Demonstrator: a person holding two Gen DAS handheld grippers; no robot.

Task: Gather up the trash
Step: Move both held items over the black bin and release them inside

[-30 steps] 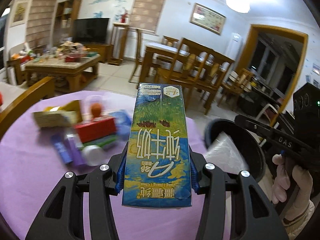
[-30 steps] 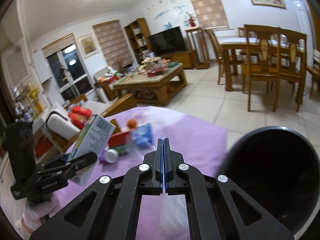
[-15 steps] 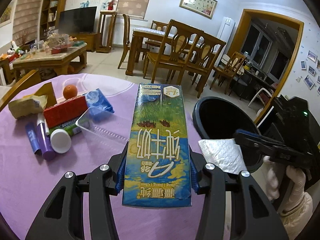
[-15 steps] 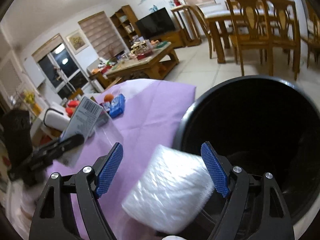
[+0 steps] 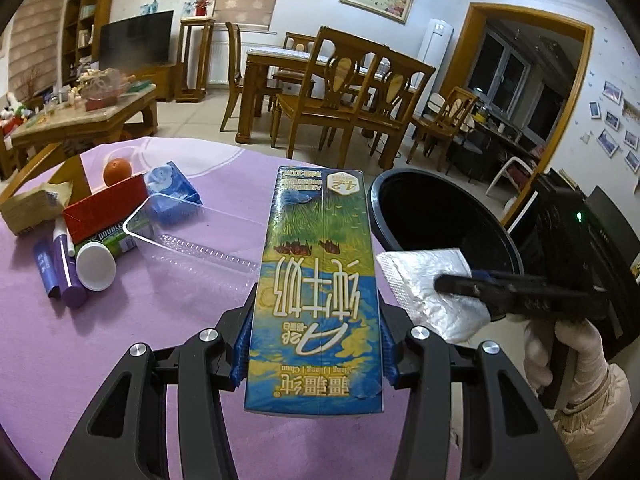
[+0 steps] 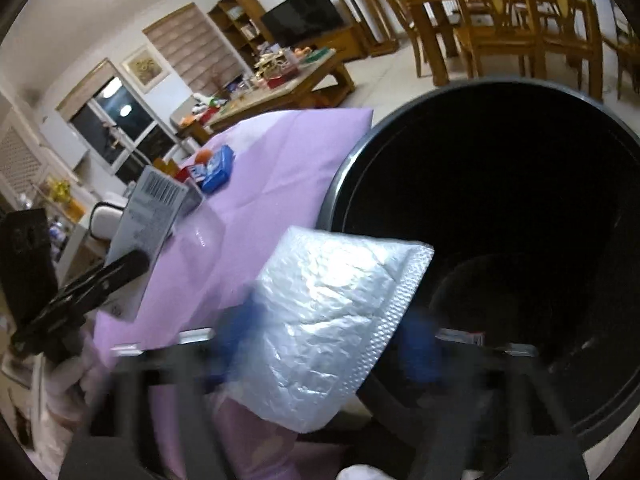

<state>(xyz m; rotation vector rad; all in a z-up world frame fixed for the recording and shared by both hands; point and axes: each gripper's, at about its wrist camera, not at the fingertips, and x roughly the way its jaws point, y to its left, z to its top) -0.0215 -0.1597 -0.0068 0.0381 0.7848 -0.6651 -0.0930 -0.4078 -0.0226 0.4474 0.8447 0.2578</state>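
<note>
My left gripper (image 5: pixel 316 344) is shut on a blue and green milk carton (image 5: pixel 316 280) and holds it above the purple table, left of the black trash bin (image 5: pixel 404 184). The silver bubble mailer (image 6: pixel 332 320) lies loose between the spread blue pads of my right gripper (image 6: pixel 324 344), which is blurred, at the bin's near rim (image 6: pixel 340 184). In the left wrist view the mailer (image 5: pixel 424 280) rests by the bin's edge with the right gripper (image 5: pixel 460 284) over it. The carton also shows in the right wrist view (image 6: pixel 152 220).
A pile of items lies on the purple tablecloth (image 5: pixel 120 320): a clear plastic tray (image 5: pixel 192 236), red box (image 5: pixel 108 210), blue packet (image 5: pixel 172 184), orange (image 5: pixel 117 170), purple tubes (image 5: pixel 60 268), white cap (image 5: pixel 95 266). Wooden chairs and a dining table (image 5: pixel 332 80) stand beyond.
My right gripper opened from shut and let go of the silver mailer at the bin's rim. My left gripper has swung right toward the bin with the carton.
</note>
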